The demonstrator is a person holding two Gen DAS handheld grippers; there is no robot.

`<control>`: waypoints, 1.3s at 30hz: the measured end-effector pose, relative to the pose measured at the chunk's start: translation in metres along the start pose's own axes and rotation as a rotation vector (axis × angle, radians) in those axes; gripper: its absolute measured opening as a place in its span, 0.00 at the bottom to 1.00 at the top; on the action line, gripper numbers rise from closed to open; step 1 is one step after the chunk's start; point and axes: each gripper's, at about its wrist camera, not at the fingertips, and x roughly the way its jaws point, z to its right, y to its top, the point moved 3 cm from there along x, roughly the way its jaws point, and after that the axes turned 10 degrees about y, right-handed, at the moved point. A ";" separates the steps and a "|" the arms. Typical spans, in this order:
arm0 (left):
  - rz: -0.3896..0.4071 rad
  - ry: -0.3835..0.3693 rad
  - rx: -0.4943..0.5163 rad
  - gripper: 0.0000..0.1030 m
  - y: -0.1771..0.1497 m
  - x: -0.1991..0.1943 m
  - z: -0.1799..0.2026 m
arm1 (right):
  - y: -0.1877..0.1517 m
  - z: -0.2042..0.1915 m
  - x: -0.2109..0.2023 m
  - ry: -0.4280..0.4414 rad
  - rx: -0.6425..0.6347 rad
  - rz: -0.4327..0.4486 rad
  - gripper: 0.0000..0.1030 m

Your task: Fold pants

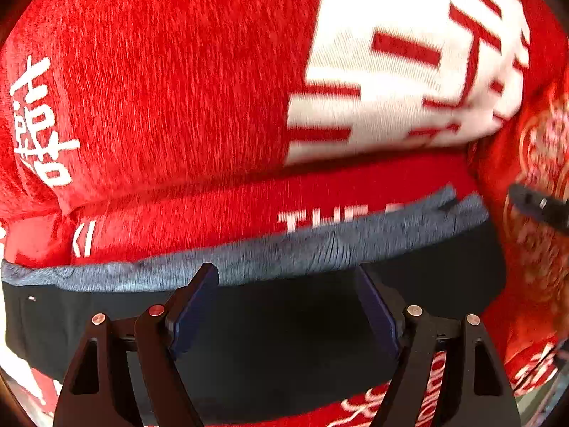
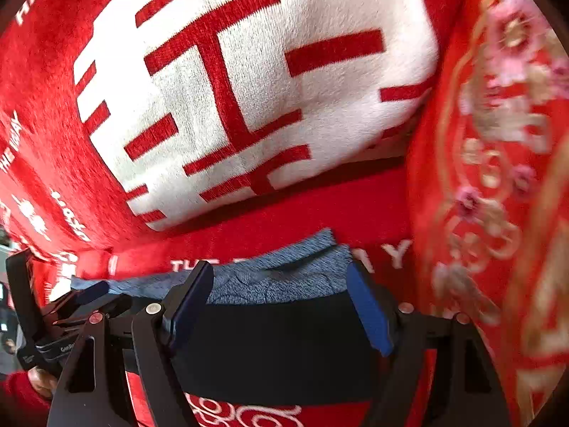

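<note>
Both claws, left claw (image 1: 286,306) and right claw (image 2: 279,302), hang released over the folded dark pants (image 1: 266,331) on the red blanket (image 1: 160,89), apparently having set them down.

Both cameras sit on the grippers and look steeply down along their own fingers, close above the cloth.

Left wrist view: the left gripper (image 1: 286,306) fills the lower edge, with the dark pants (image 1: 284,338) directly beneath and the red blanket (image 1: 160,89) beyond.

Right wrist view: the right gripper (image 2: 281,302) frames the same pants (image 2: 277,348) from their other end.

Shared ground: the pants' grey band, the blanket's big white character and the floral cloth (image 2: 498,178) to the right.
</note>
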 end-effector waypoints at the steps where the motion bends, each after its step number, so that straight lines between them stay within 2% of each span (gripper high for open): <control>1: -0.015 0.011 0.019 0.77 -0.006 0.004 0.003 | -0.004 0.001 -0.001 -0.030 0.004 -0.010 0.77; 3: -0.043 0.035 0.047 0.77 -0.014 0.014 0.008 | -0.013 0.005 0.002 -0.063 0.021 -0.048 0.73; 6: -0.062 0.079 0.081 0.77 -0.025 0.029 0.018 | -0.024 0.019 0.015 -0.133 0.019 -0.103 0.59; 9: -0.067 0.088 0.084 0.77 -0.027 0.038 0.022 | -0.023 0.041 0.034 -0.183 0.075 -0.136 0.45; 11: -0.072 0.089 0.074 0.77 -0.025 0.042 0.022 | -0.021 0.055 0.049 -0.148 0.137 -0.170 0.25; 13: -0.076 0.092 0.057 0.77 -0.022 0.045 0.020 | -0.015 0.057 0.056 -0.113 0.145 -0.182 0.20; 15: -0.062 0.089 0.035 0.77 -0.018 0.043 0.016 | -0.005 0.047 0.051 -0.075 0.093 -0.141 0.15; 17: -0.054 0.102 0.026 0.77 -0.015 0.046 0.014 | 0.003 0.041 0.050 -0.051 0.064 -0.116 0.15; 18: -0.063 0.116 0.026 0.77 -0.015 0.051 0.014 | 0.006 0.041 0.052 -0.059 0.063 -0.118 0.15; 20: -0.097 0.149 0.030 0.77 -0.015 0.063 0.014 | 0.005 0.052 0.064 -0.108 0.092 -0.159 0.22; 21: -0.105 0.161 0.030 0.77 -0.016 0.065 0.014 | 0.004 0.056 0.067 -0.130 0.109 -0.173 0.27; 22: -0.109 0.164 0.024 0.77 -0.015 0.065 0.013 | 0.002 0.060 0.062 -0.140 0.131 -0.158 0.40; 23: -0.103 0.151 0.014 0.77 -0.014 0.063 0.012 | 0.000 0.059 0.051 -0.150 0.145 -0.134 0.50; 26: -0.080 0.126 -0.013 0.77 -0.009 0.054 0.010 | -0.023 0.049 0.005 -0.080 0.145 -0.035 0.52; 28: -0.071 0.122 -0.025 0.77 -0.003 0.055 0.010 | -0.050 0.046 -0.015 -0.055 0.159 -0.024 0.53; 30: -0.069 0.130 -0.030 0.77 0.004 0.059 0.011 | -0.073 0.052 -0.017 -0.063 0.212 -0.049 0.53; 33: -0.063 0.143 -0.035 0.77 0.014 0.065 0.016 | -0.100 0.064 -0.006 -0.029 0.336 -0.052 0.53; 35: -0.065 0.162 -0.021 0.77 0.015 0.072 0.022 | -0.104 0.074 0.002 0.011 0.404 -0.012 0.53; 39: -0.053 0.176 -0.013 0.79 0.014 0.076 0.023 | -0.094 0.075 0.017 0.016 0.417 0.053 0.55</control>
